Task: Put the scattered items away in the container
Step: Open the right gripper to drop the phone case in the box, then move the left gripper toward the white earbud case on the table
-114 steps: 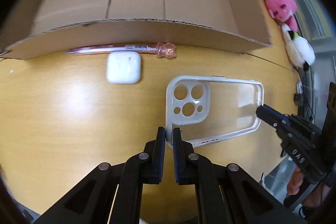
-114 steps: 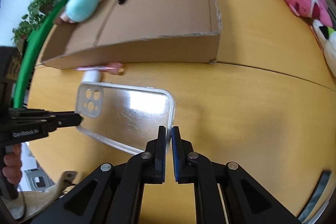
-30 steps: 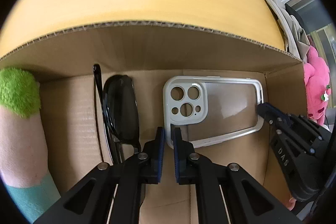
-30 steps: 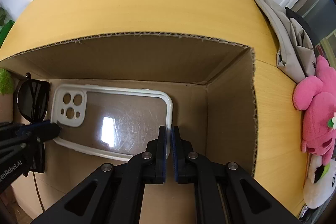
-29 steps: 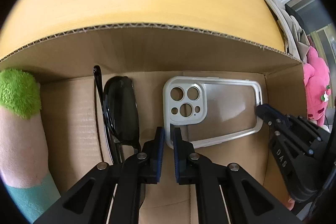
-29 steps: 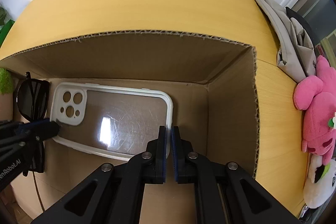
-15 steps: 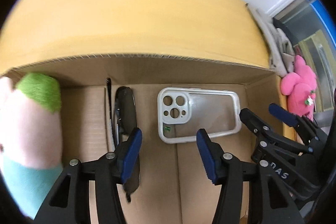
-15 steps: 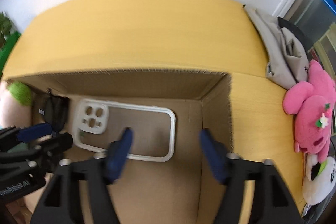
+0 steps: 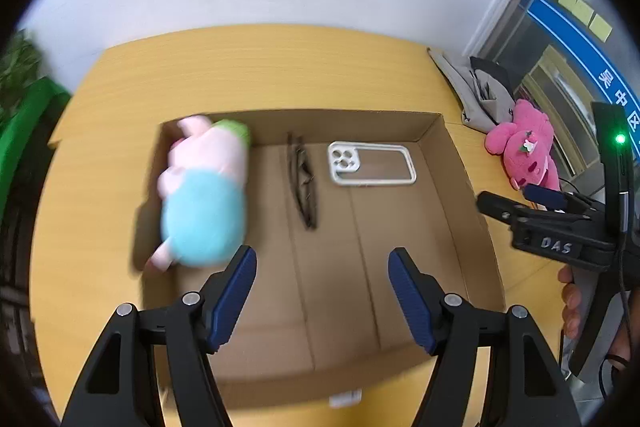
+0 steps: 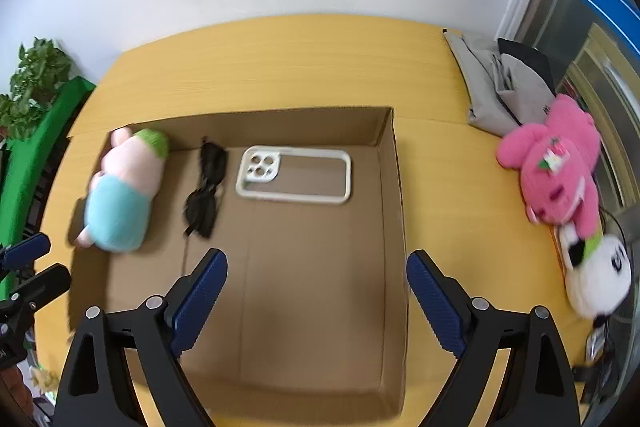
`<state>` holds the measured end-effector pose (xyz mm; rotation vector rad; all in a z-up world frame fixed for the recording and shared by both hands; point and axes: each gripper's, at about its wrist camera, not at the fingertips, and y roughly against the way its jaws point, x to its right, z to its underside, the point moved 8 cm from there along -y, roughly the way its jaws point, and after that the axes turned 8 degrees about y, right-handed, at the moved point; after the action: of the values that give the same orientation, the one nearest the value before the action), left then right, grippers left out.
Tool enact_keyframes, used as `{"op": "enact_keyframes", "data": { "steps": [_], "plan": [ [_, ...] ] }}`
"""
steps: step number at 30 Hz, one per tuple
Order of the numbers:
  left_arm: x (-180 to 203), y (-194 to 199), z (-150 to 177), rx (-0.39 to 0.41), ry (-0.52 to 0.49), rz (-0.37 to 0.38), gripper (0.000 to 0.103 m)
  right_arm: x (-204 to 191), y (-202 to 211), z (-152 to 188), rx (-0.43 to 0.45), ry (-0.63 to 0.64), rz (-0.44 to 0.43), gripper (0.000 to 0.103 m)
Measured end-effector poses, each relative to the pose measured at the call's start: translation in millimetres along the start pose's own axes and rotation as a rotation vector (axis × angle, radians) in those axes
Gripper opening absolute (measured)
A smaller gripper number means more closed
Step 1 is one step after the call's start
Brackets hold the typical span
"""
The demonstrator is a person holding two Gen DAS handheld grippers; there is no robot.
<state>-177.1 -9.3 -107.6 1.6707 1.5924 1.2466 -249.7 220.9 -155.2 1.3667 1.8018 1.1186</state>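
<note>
The clear, white-rimmed phone case [image 10: 294,176] is lying flat in the upper middle of the open cardboard box [image 10: 394,227], beside black sunglasses [image 10: 206,189]. Left gripper [image 9: 322,291] and right gripper [image 10: 316,301] are both hovering above, jaws spread wide, holding nothing, probably freeing up for the next item.

"DAS" on right gripper [image 9: 516,201]

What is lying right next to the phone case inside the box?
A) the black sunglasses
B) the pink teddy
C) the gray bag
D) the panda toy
A: the black sunglasses lie just left of the phone case on the floor of the cardboard box; the other three sit outside it.
</note>
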Motion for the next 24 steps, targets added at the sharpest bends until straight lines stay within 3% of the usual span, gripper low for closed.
{"op": "enact_keyframes", "data": {
  "steps": [3,6,14,20,24],
  "plan": [
    [-13,25,33,0.003,0.012,-0.003,0.073,-17,27,32,0.019,0.003,-0.024,0.094],
    [-20,29,70,-0.042,0.038,-0.003,0.073,-37,44,77,0.008,0.022,-0.058,0.094],
    [-35,6,146,-0.194,0.084,0.004,0.074,-81,25,196,-0.153,0.092,-0.199,0.094],
    [-39,-36,175,-0.306,0.146,0.013,0.073,-112,8,221,-0.118,0.264,-0.226,0.094],
    [-34,-66,187,-0.361,0.202,0.041,0.073,-114,-1,226,-0.131,0.281,-0.227,0.094]
  ]
}}
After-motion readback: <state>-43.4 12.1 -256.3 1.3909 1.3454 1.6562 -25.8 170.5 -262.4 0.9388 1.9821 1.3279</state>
